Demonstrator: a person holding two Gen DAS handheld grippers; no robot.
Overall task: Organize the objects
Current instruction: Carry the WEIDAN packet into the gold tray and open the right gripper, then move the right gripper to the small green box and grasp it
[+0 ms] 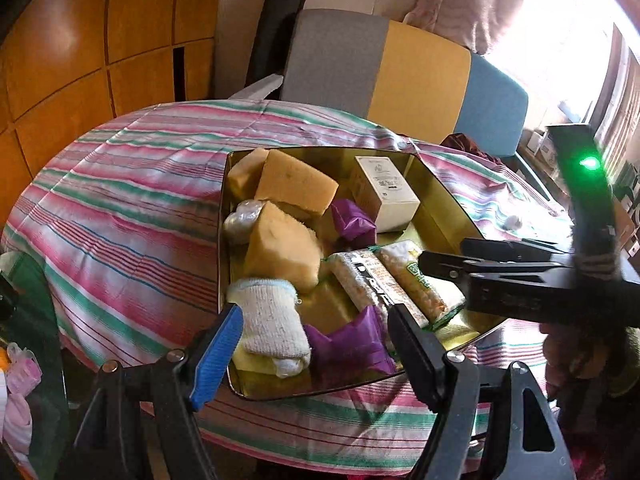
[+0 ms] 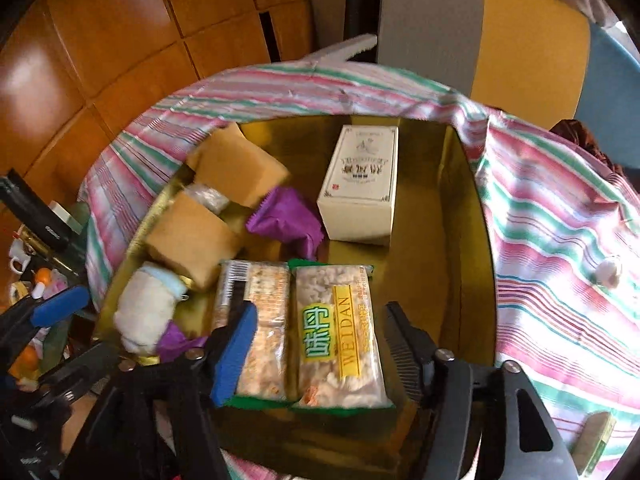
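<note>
A gold tin tray point(image 1: 440, 196) point(image 2: 448, 240) sits on the striped tablecloth. It holds yellow sponges point(image 1: 296, 188) point(image 2: 236, 168), a white box point(image 1: 386, 188) point(image 2: 360, 188), purple wrappers point(image 1: 352, 220) point(image 2: 286, 216), a rolled white sock point(image 1: 272, 320) point(image 2: 144, 312) and two snack packs point(image 1: 400, 284) point(image 2: 340, 336). My left gripper point(image 1: 316, 344) is open and empty above the tray's near end, over the sock and a purple wrapper. My right gripper point(image 2: 320, 344) is open and empty above the snack packs; it also shows in the left wrist view point(image 1: 444, 258).
The striped tablecloth point(image 1: 140, 208) point(image 2: 560, 240) covers a round table. A grey, yellow and blue chair point(image 1: 400, 68) point(image 2: 500, 40) stands behind it. A wooden wall point(image 1: 80, 48) is at the left. A small white item point(image 2: 608, 272) and a green pack point(image 2: 596, 440) lie on the cloth at the right.
</note>
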